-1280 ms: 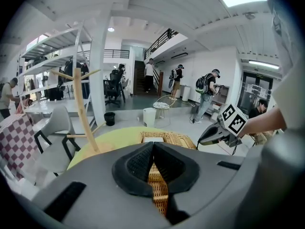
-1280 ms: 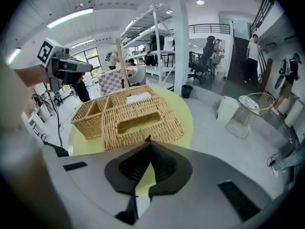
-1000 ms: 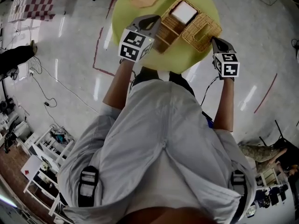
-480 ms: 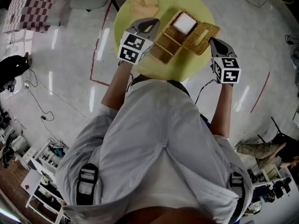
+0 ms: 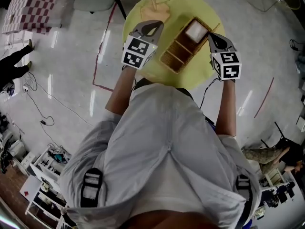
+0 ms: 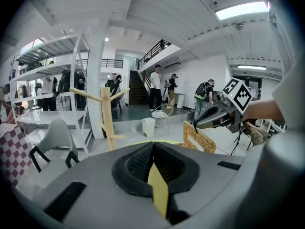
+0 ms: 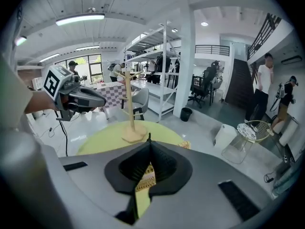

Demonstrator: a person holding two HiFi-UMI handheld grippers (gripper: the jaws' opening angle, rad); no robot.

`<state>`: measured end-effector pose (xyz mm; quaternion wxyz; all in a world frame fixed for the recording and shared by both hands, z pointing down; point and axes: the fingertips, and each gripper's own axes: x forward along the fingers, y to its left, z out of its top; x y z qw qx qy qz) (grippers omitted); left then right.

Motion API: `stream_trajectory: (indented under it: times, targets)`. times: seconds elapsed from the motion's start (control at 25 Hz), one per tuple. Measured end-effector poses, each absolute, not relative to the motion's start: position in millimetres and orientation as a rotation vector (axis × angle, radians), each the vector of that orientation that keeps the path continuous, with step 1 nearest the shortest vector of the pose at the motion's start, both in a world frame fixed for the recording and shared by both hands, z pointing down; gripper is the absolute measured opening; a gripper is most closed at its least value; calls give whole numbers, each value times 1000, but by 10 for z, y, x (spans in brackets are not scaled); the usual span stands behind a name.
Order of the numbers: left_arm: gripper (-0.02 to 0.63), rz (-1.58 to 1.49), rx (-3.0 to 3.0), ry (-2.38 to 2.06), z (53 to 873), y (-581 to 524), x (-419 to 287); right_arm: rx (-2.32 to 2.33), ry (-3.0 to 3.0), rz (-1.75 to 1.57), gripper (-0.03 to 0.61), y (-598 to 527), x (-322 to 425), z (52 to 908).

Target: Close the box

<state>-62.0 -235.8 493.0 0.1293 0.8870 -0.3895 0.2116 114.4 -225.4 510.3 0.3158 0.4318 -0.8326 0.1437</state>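
A wicker box (image 5: 177, 52) with several compartments lies on the round yellow table (image 5: 190, 75); a white block (image 5: 196, 30) fills its far compartment. In the left gripper view the wicker lid (image 6: 202, 136) stands tilted up on edge, with my right gripper (image 6: 199, 125) at its top rim. In the head view that right gripper (image 5: 209, 35) sits at the box's right side, jaws shut with nothing seen between them. Wicker (image 7: 144, 176) shows below its closed tips (image 7: 149, 140). My left gripper (image 5: 154, 26) hovers shut left of the box, apart from it.
A wooden branch stand (image 5: 153, 6) rises at the table's far edge, also in view as the stand (image 6: 107, 123) and the stand (image 7: 131, 123). A grey chair (image 6: 55, 140), white shelving and several people stand beyond. Cables lie on the glossy floor (image 5: 71, 56).
The lid, lying flat open to the right a second ago, has swung up onto its edge. My right gripper moved left and up with it. The left gripper stayed in place.
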Motion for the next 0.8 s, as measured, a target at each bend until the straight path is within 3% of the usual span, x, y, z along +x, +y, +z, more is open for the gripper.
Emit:
stream_trajectory:
  times: [0.8]
  targets:
    - [29, 683, 2493, -1111, 5303, -2491, -1296, 982, -2117, 475, 25, -2770, 259, 6168]
